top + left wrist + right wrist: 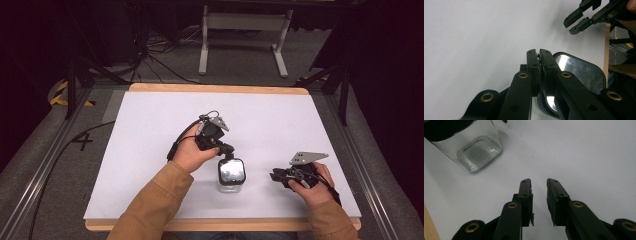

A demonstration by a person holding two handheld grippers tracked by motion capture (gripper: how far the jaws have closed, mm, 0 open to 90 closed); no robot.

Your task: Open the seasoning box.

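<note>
- The right gripper is held low at the near right, its jaws parted and empty.
- The glass jar stands near centre on the white table.
- The left gripper is clenched on the jar's rim, just behind it.

A clear glass jar with a black-rimmed, silvery reflective lid is seen on a plain white sheet, which is laid over a pale wooden board. Both grippers, the left and the right, are black with brass-coloured rivets, and each is topped by a grey plate. The sleeves are tan, the surrounding floor is grey, and yellow-and-black striped tape is seen at the far left.
</note>
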